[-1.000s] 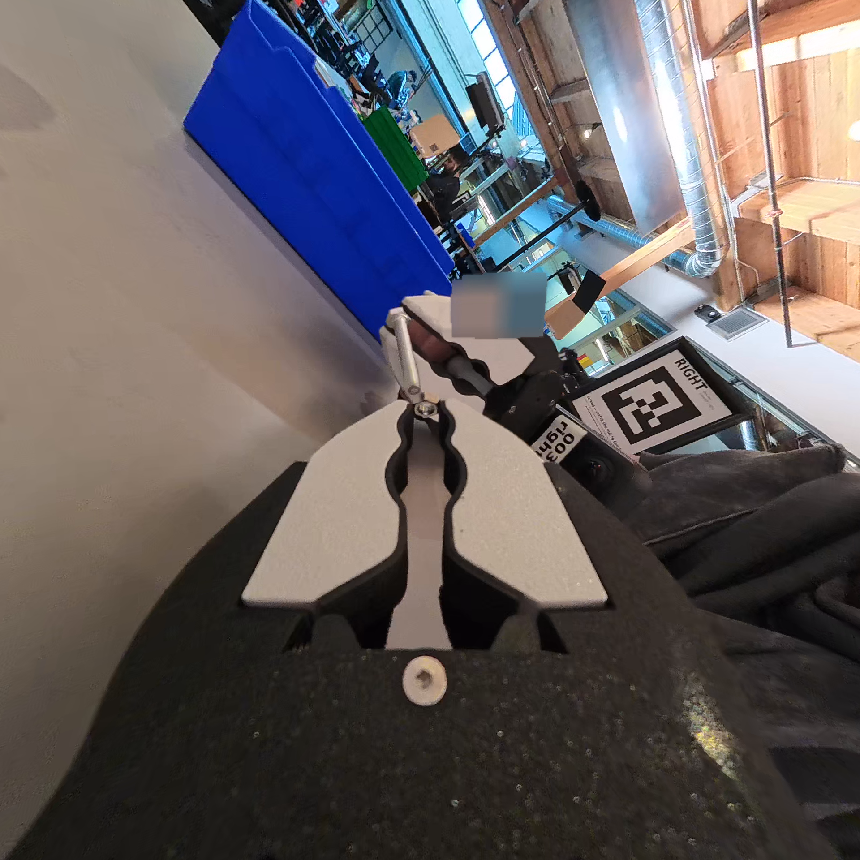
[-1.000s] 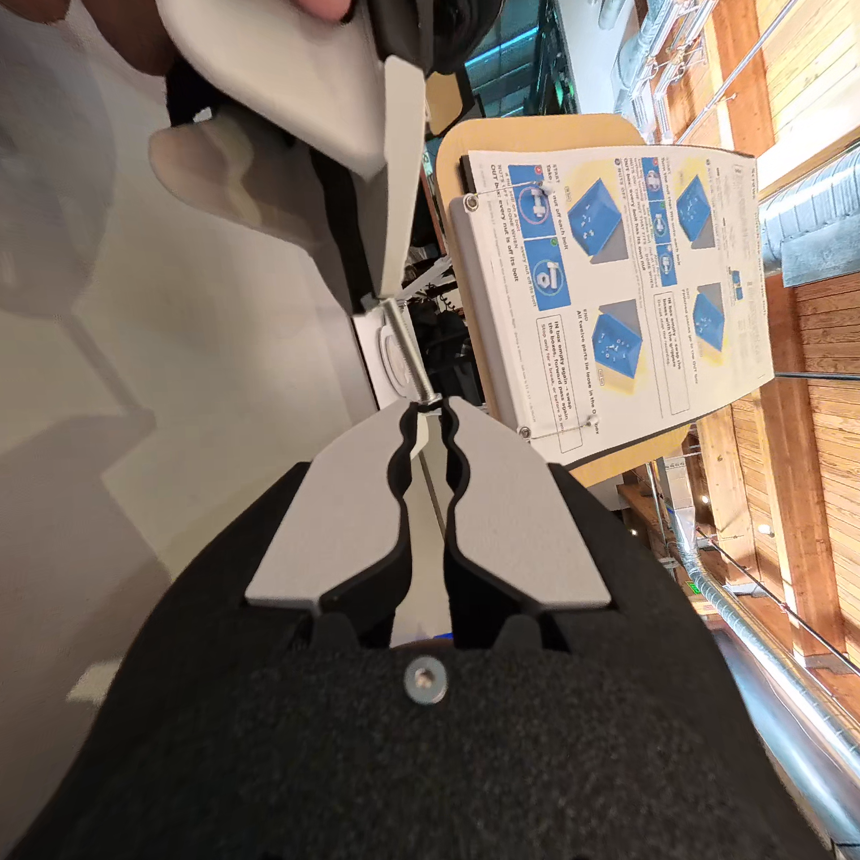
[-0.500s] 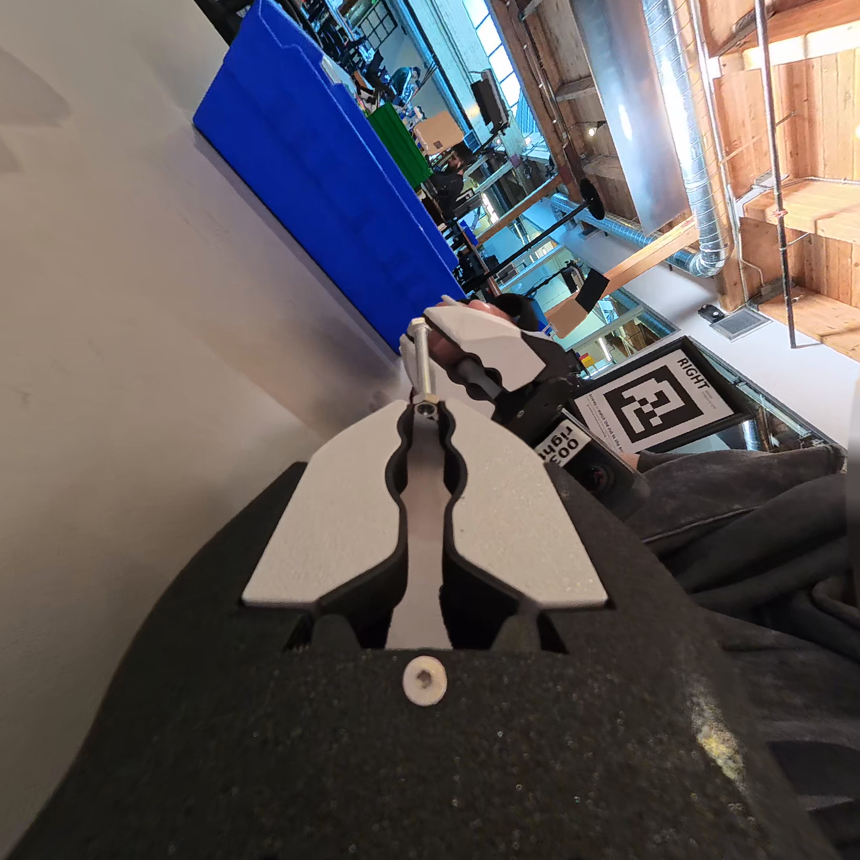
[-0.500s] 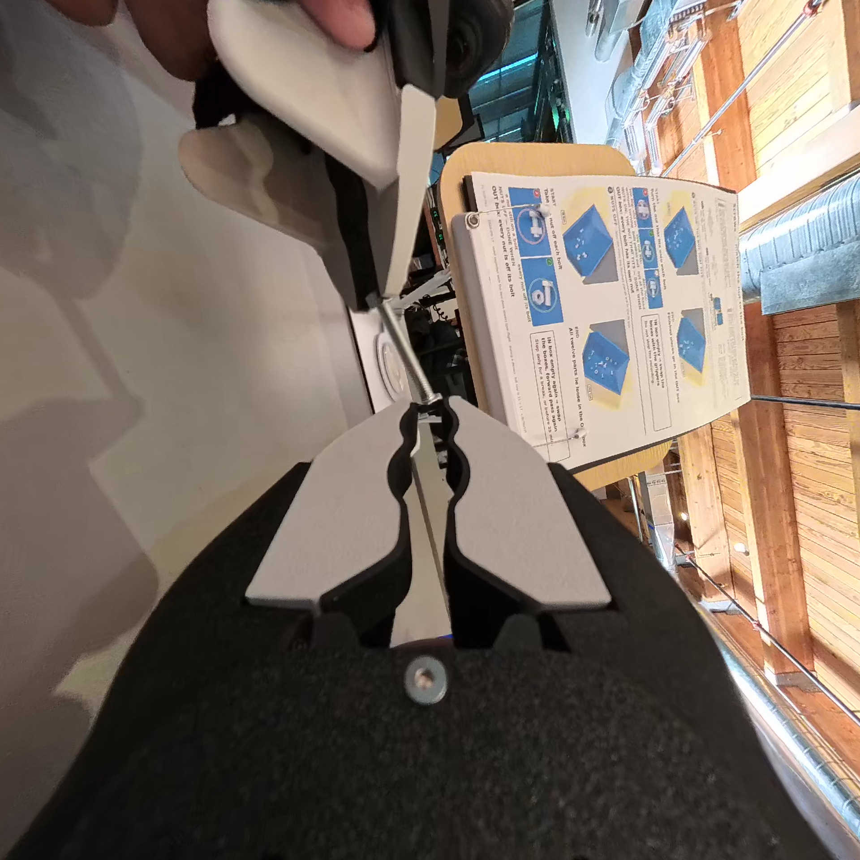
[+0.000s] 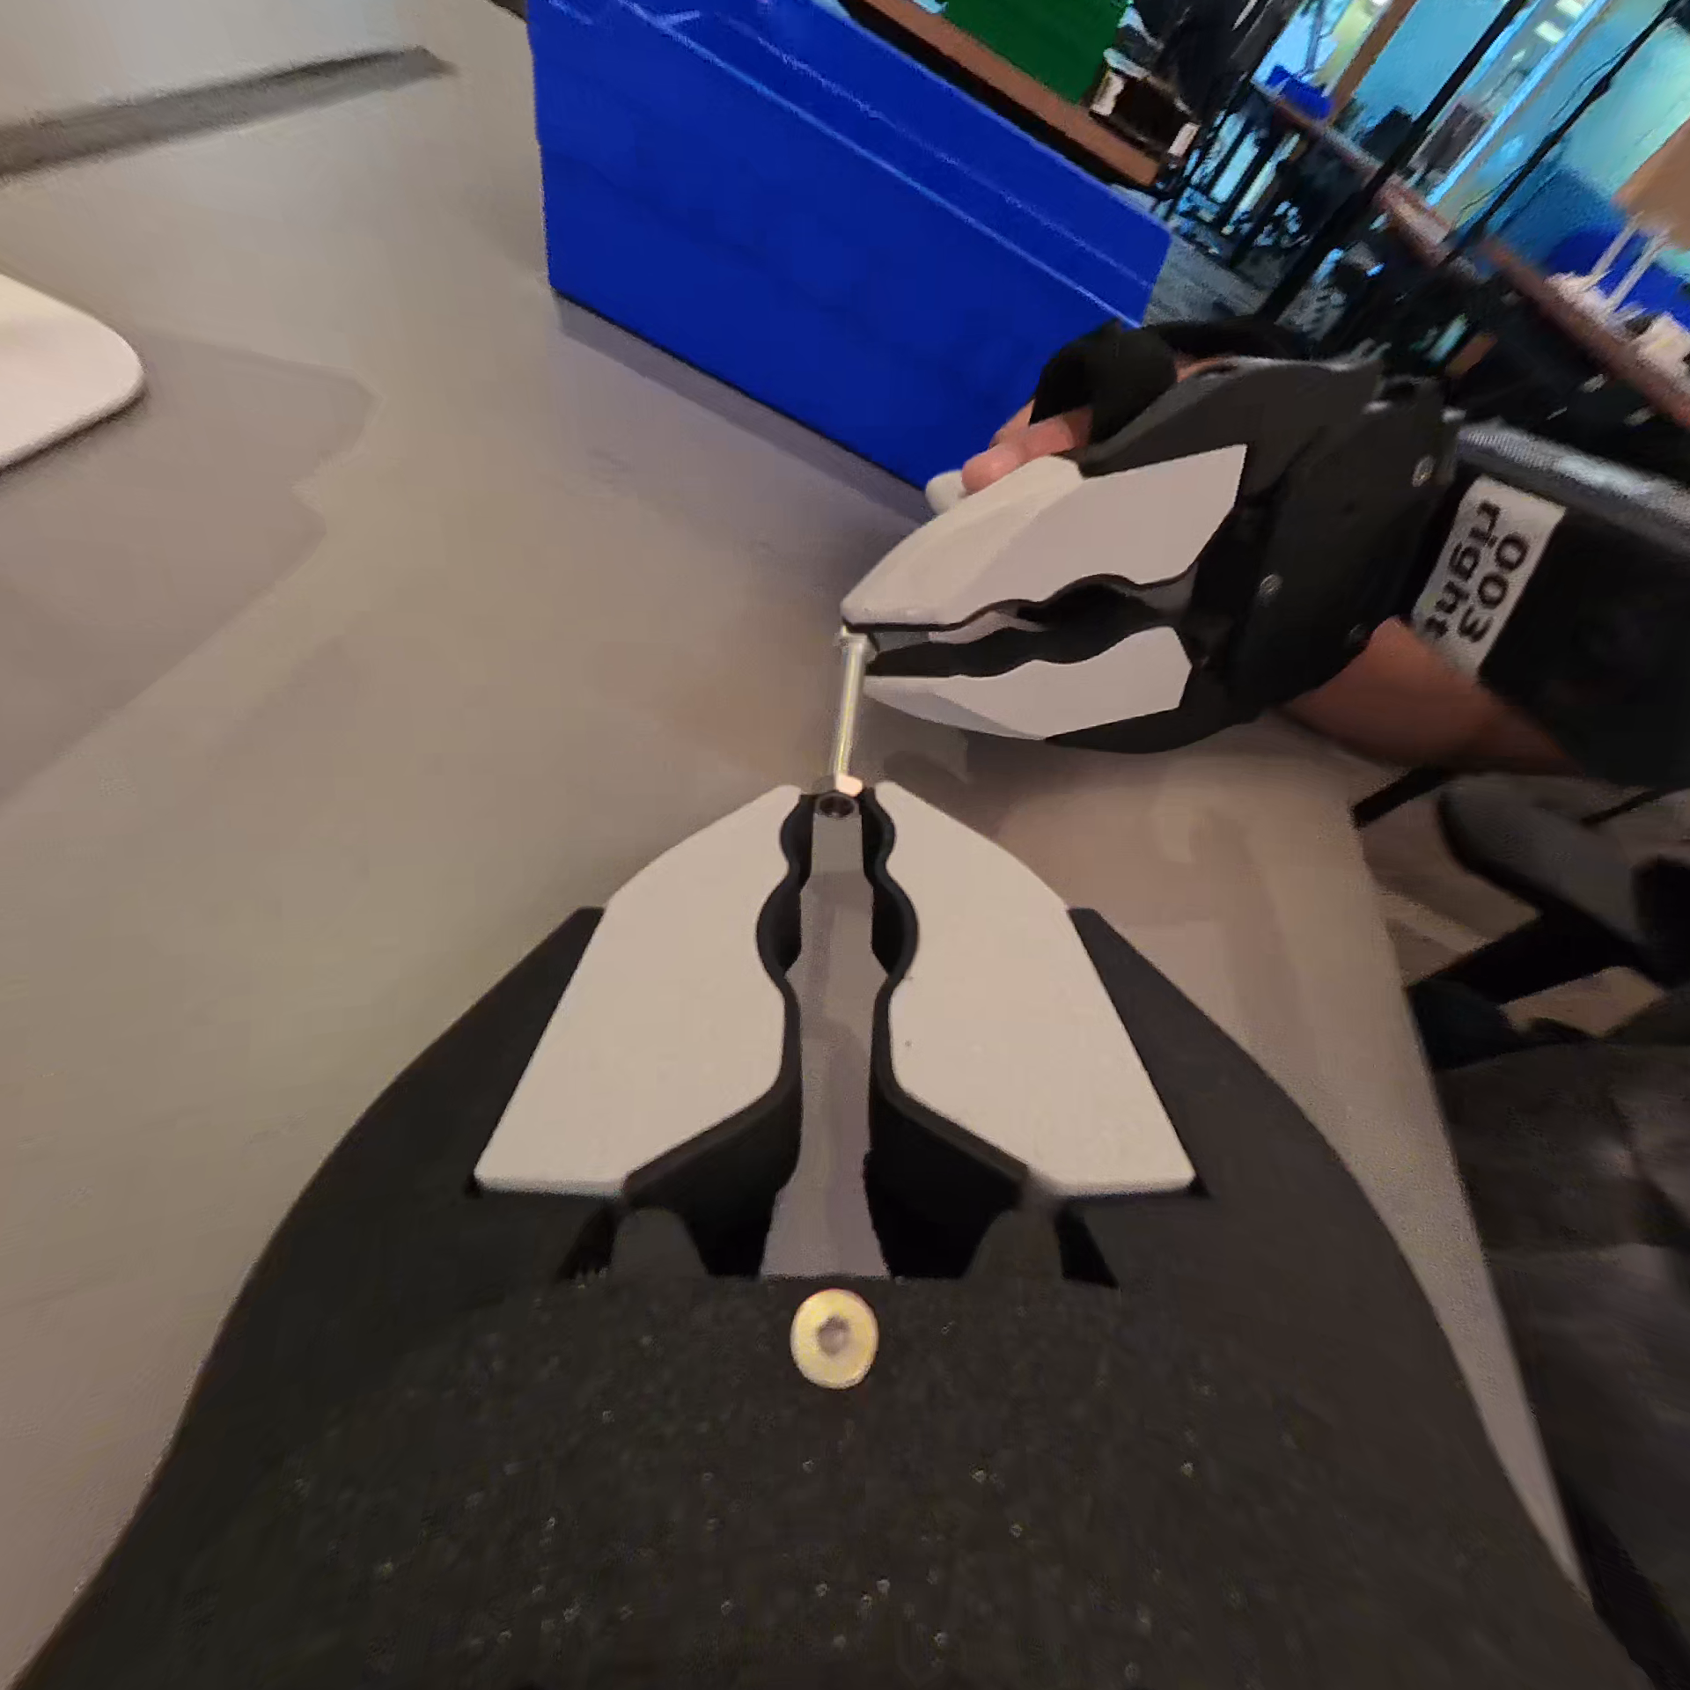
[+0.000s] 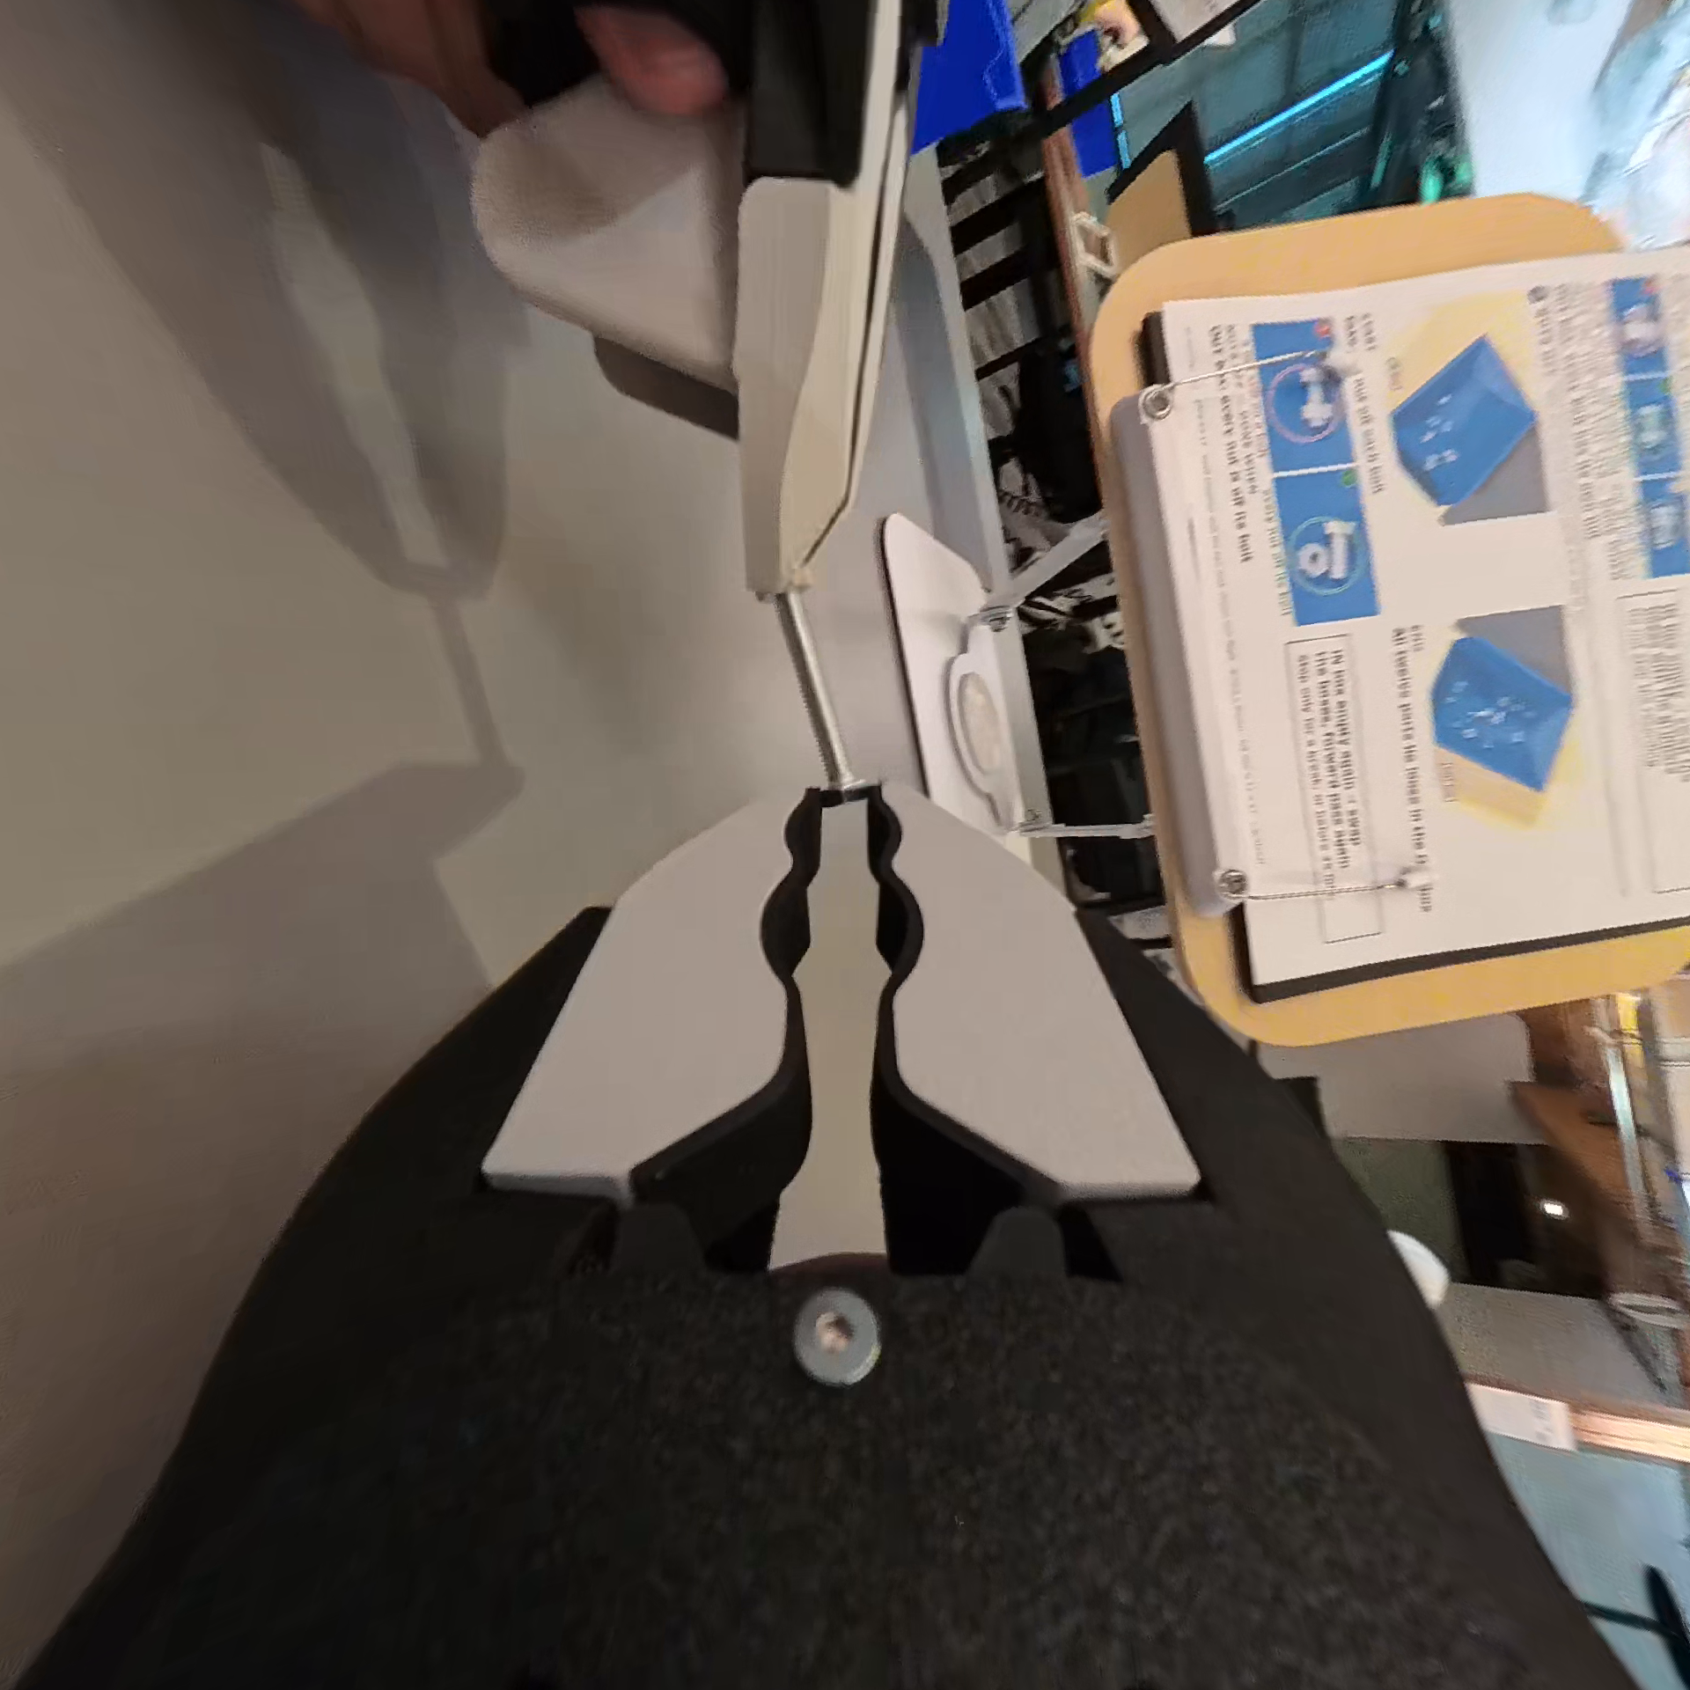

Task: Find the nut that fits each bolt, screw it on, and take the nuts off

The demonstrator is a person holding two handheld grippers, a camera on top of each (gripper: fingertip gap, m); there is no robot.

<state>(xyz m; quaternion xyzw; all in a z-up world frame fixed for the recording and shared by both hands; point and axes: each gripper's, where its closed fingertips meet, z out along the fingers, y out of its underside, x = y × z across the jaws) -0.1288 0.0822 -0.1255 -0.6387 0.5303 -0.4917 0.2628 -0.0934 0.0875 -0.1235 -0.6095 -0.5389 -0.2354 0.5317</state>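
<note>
A pale grey counter [image 5: 366,640] carries a blue bin [image 5: 805,256] at its far side. A wooden board [image 6: 1372,1006] bearing an instruction sheet [image 6: 1463,594] stands beyond. Dark desks [image 5: 1509,274] and bright windows [image 5: 1555,119] fill the room behind.

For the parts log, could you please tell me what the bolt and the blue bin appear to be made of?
Bolt: likely steel, bright silvery shine, fine threads visible in the right wrist view. Blue bin: probably moulded plastic, uniform saturated colour with a soft sheen and ribbed wall.

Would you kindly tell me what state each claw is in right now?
Left claw: closed on one end of the bolt.
Right claw: closed on its other end.
</note>
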